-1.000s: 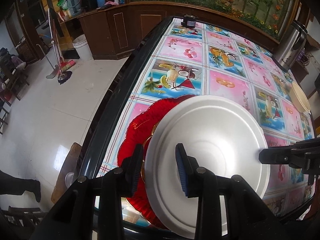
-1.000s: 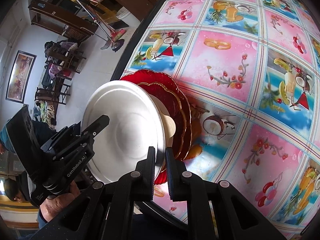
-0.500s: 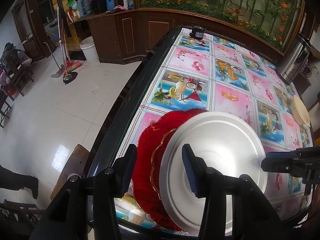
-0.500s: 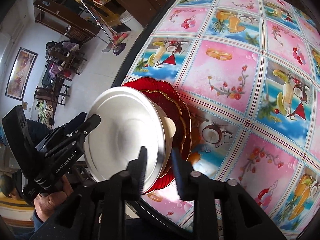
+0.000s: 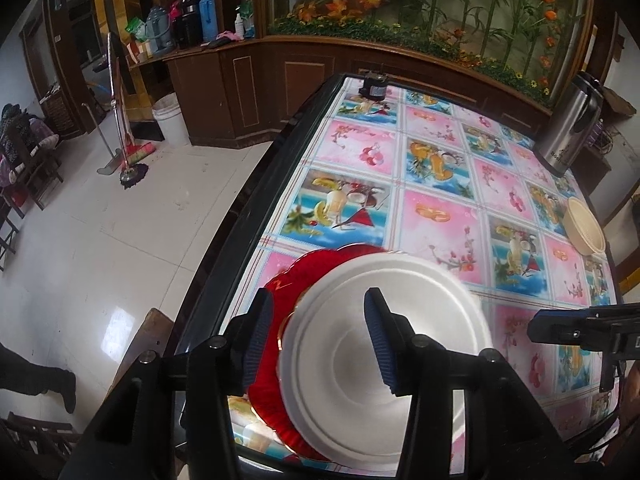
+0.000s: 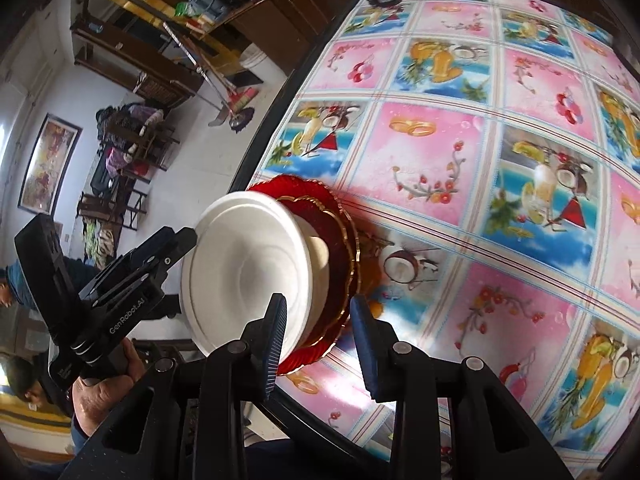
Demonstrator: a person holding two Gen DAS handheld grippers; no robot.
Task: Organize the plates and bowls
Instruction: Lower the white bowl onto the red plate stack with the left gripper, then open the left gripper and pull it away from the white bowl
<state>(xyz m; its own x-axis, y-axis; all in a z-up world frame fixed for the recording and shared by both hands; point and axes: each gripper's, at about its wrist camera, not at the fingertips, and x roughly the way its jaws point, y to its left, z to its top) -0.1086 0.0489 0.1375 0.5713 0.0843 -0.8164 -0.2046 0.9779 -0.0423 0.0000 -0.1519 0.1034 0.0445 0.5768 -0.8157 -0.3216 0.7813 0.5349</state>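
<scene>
- My left hand-held gripper (image 5: 316, 336) hangs just above the near-left edge of the stack with its jaws apart; the white plate (image 5: 384, 344) shows between the blue pads (image 5: 258, 344), but they do not press on it.
- My right hand-held gripper (image 6: 318, 344) is opening its jaws at the stack's near-right edge; the plate rims lie in the gap, and neither pad grips them.
- I judge the step in hand to be the release: the white plate sits upside down, base ring up, on top of the stack, and both tools let it go.
- Under it I see a cream bowl (image 6: 320, 256), then two red scalloped plates (image 6: 344, 248) with gold rims, all near the worktop (image 5: 436, 216) edge closest to me.
- Both my tools point steeply down at the stack, left one from the left, right one from the right, so each shows in the other's view.
- Far off on the right edge of the worktop lies a cream bowl on its own (image 5: 584, 228), well apart from the stack.
- My next move, I reckon, calls for lifting clear without nudging the stack, then reaching across for that far bowl.
</scene>
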